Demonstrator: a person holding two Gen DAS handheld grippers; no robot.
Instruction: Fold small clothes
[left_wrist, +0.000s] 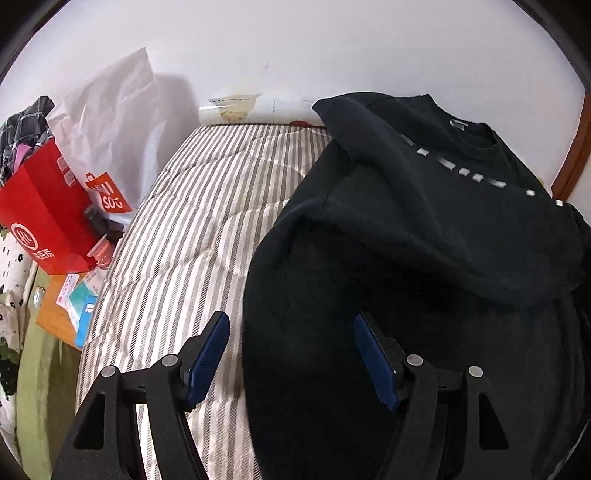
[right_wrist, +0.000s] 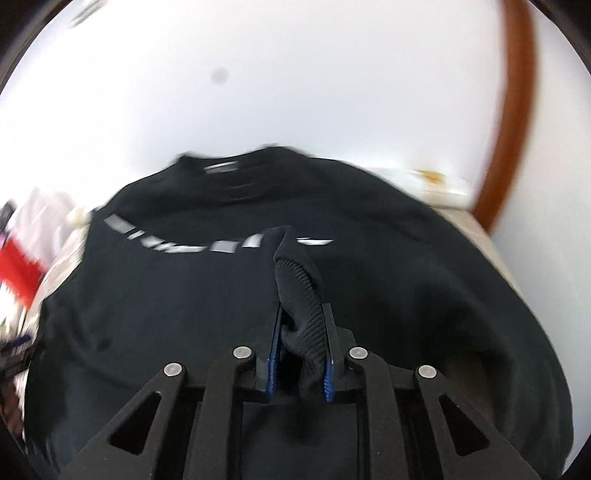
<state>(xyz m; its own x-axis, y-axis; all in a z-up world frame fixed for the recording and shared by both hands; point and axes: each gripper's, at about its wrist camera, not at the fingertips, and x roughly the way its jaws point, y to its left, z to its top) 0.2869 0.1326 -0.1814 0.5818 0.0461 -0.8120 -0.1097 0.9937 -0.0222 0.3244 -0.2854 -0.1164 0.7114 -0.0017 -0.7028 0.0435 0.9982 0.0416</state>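
Note:
A black sweatshirt (left_wrist: 424, 229) with silver lettering across the chest lies on the striped mattress (left_wrist: 192, 229), its left sleeve folded over the chest. My left gripper (left_wrist: 290, 325) is open and empty, its blue pads straddling the sweatshirt's left edge just above the cloth. In the right wrist view the sweatshirt (right_wrist: 184, 295) fills the frame, blurred by motion. My right gripper (right_wrist: 301, 314) is shut on the ribbed cuff of the sleeve (right_wrist: 299, 280), which stands up between the pads above the chest.
A red paper bag (left_wrist: 44, 218) and a white shopping bag (left_wrist: 110, 140) stand left of the mattress, with boxes on a wooden stand (left_wrist: 74, 299) below. A white wall is behind. A brown wooden frame (right_wrist: 513, 110) curves at the right.

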